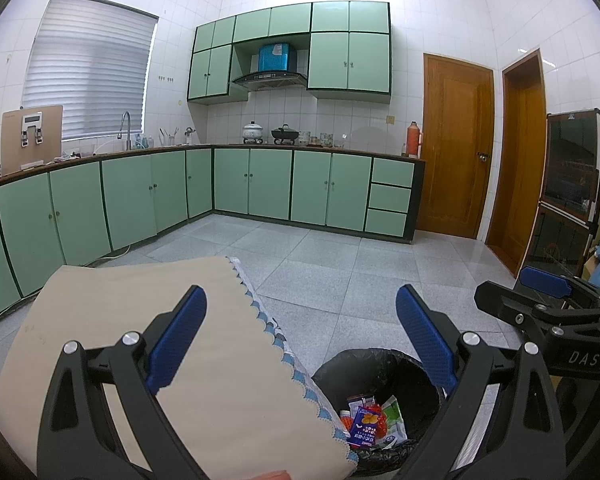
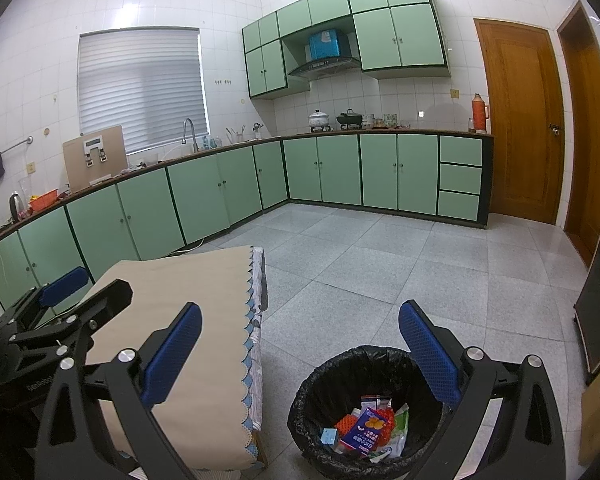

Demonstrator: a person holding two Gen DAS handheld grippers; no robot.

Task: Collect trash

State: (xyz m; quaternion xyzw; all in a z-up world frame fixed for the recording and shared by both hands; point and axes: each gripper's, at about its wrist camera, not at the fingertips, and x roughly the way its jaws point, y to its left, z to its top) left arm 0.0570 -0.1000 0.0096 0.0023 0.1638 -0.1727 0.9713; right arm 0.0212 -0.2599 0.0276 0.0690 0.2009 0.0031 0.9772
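Note:
A round bin lined with a black bag (image 2: 320, 380) stands on the floor beside the table; it also shows in the left wrist view (image 1: 340, 372). Inside lie several pieces of trash, with a blue carton (image 2: 366, 430) on top, seen in the left wrist view too (image 1: 364, 426). My left gripper (image 1: 300, 344) is open and empty, held above the table's right edge and the bin. My right gripper (image 2: 300, 354) is open and empty, held above the bin. The right gripper shows at the right of the left wrist view (image 1: 544, 292).
A table with a beige cloth (image 1: 140, 300) stands left of the bin, with a blue scalloped trim. Green kitchen cabinets (image 1: 260, 184) run along the far walls. Two wooden doors (image 1: 456, 148) are at the right. A dark cabinet (image 1: 572, 184) stands at far right.

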